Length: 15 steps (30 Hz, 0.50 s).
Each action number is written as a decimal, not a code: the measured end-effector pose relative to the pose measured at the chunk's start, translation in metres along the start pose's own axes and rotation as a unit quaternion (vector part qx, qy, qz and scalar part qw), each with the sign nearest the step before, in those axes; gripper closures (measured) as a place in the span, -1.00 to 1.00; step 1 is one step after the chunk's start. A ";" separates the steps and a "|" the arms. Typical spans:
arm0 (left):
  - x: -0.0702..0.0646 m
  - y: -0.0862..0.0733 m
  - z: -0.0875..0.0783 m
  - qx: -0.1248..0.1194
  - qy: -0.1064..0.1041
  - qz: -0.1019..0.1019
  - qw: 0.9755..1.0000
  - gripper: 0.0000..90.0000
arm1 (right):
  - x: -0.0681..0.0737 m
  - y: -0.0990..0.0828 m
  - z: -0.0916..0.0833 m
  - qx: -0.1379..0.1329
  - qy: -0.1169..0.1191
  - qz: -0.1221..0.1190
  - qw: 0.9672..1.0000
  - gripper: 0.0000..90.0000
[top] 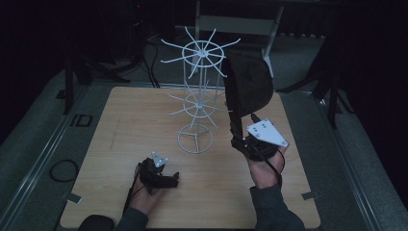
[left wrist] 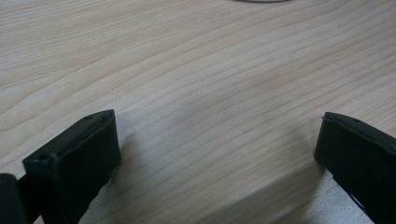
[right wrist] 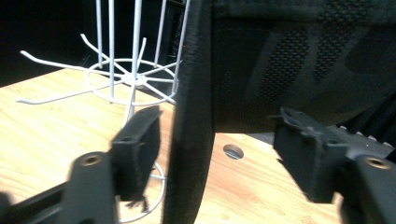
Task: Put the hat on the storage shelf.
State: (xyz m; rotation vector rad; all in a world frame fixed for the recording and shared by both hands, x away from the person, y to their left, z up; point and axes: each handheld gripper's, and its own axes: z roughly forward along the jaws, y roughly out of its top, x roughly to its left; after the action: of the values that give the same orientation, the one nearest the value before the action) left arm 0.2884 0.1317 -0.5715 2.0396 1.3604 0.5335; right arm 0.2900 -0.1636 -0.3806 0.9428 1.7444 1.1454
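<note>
Looked like a lab or recording studio setup, not a home. A bare light-wood table (top: 120, 144) sat mid-frame on grey floor matting, with dark surroundings filling the upper corners. Black stand legs (top: 72, 82) stood at upper left and upper right, with cables (top: 151, 62) trailing near the top centre. A white wire display rack (top: 197, 96) stood on the table.
</note>
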 end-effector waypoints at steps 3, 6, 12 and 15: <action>0.000 0.000 0.000 0.000 0.000 0.000 1.000 -1.00 | 0.001 0.000 -0.001 0.002 0.011 0.001 1.000 -0.49; 0.000 0.000 0.000 0.001 0.000 0.001 1.000 -1.00 | 0.002 -0.001 -0.001 0.006 0.019 0.005 1.000 -0.60; 0.000 0.000 0.000 0.000 0.000 0.000 1.000 -1.00 | 0.004 -0.004 -0.003 0.008 0.024 0.008 1.000 -0.70; 0.000 0.000 0.000 0.000 0.000 0.000 1.000 -1.00 | 0.003 -0.006 -0.006 0.007 0.031 0.012 0.999 -0.72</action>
State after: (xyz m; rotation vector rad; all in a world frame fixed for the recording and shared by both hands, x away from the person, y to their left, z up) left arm 0.2883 0.1317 -0.5715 2.0405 1.3601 0.5331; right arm 0.2825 -0.1644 -0.3851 0.9483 1.7975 1.1918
